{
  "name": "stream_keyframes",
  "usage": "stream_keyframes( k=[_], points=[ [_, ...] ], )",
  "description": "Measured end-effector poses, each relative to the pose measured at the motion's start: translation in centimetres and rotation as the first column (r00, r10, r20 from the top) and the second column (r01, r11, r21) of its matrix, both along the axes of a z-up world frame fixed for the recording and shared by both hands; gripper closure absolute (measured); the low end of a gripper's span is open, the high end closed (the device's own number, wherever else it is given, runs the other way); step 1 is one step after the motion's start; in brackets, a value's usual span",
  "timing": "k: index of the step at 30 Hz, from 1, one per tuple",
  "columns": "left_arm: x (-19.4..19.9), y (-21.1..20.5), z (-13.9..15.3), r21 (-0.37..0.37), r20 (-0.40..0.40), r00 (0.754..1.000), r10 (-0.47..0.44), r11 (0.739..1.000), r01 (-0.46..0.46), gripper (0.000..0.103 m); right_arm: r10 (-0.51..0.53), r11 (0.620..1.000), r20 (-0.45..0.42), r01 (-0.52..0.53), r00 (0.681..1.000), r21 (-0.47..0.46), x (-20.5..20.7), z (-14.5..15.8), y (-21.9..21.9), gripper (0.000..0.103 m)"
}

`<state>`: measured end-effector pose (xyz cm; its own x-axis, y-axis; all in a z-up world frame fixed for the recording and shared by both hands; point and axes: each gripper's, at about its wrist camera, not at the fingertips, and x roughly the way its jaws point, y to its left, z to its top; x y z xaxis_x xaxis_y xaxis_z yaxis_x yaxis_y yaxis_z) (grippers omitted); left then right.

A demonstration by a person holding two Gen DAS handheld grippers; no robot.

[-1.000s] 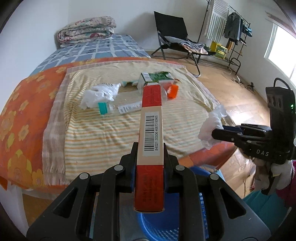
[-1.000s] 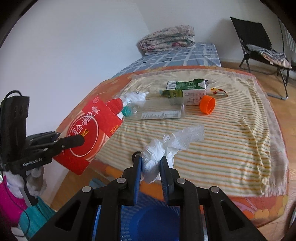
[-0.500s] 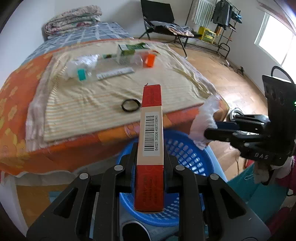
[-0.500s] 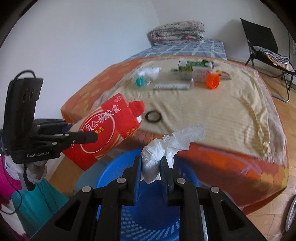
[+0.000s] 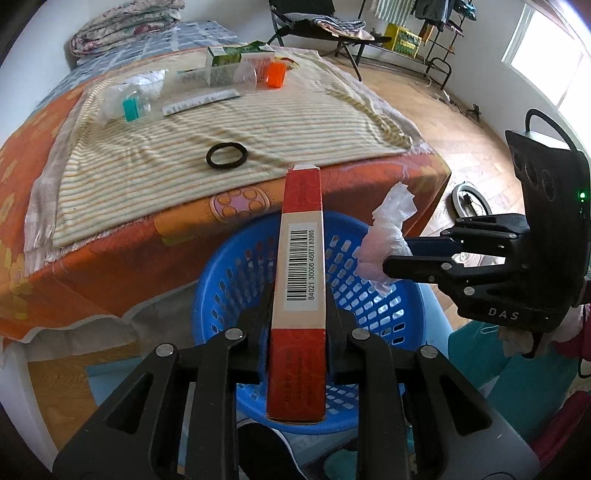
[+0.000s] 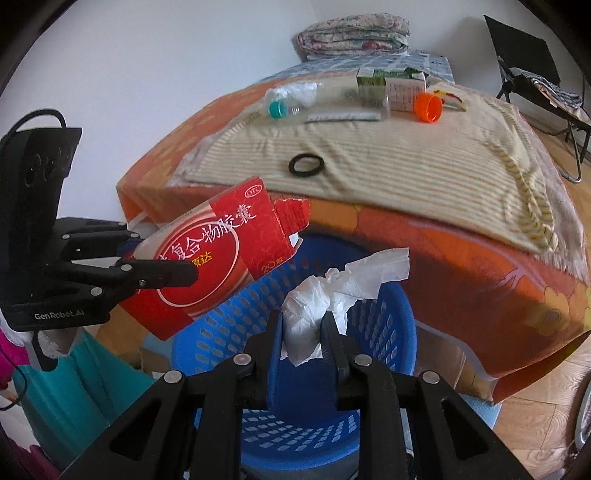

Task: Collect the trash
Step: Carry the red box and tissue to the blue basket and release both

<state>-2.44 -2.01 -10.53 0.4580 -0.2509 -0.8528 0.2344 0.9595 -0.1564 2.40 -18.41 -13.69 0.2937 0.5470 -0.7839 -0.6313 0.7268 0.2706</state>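
Note:
My left gripper (image 5: 297, 328) is shut on a flat red medicine box (image 5: 300, 280), held edge-up over the blue perforated basket (image 5: 229, 273). The box's red face (image 6: 218, 254) shows in the right wrist view, with the left gripper (image 6: 177, 275) at the left. My right gripper (image 6: 302, 325) is shut on a crumpled white tissue (image 6: 332, 288), also above the basket (image 6: 384, 332). It shows in the left wrist view (image 5: 395, 262) with the tissue (image 5: 388, 236).
On the striped cloth (image 5: 147, 147) of the bed lie a black ring (image 5: 226, 156), a plastic bottle with teal cap (image 5: 133, 105), a green-white carton (image 5: 240, 59), an orange cap (image 5: 276, 74) and a paper strip (image 5: 201, 103). A black folding chair (image 5: 317, 22) stands behind.
Both grippers have moved back and down from the bed, so the blue basket now lies directly beneath the box and the tissue. Both holds are unchanged.

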Motion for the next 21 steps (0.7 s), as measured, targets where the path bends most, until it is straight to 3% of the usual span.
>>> stream_keyframes(
  k=[8,11,13,16,21],
  points=[
    [0.0,-0.42,-0.76,0.032,-0.019,1.0,-0.023,0.999,0.023,0.076,0.016,1.0,-0.016,-0.016,1.0,-0.014,-0.25,-0.95,0.47,0.079],
    [0.04,-0.53,-0.83,0.042,-0.015,1.0,-0.025,0.999,0.026,0.056,0.015,1.0,-0.019,-0.016,1.0,-0.016,-0.19,-1.01,0.53,0.071],
    [0.08,-0.57,-0.8,0.045,-0.014,1.0,-0.026,0.999,0.026,0.056,0.01,1.0,-0.021,-0.01,1.0,-0.017,-0.11,-1.09,0.48,0.058],
    [0.12,-0.58,-0.79,0.049,-0.012,1.0,-0.023,0.998,0.024,0.056,-0.002,1.0,-0.026,0.002,1.0,-0.015,0.05,-1.14,0.3,0.049],
    [0.27,-0.46,-0.82,0.051,-0.012,1.0,-0.017,0.999,0.017,0.056,-0.013,1.0,-0.024,0.013,1.0,-0.012,0.18,-1.05,0.15,0.045]
  ],
)
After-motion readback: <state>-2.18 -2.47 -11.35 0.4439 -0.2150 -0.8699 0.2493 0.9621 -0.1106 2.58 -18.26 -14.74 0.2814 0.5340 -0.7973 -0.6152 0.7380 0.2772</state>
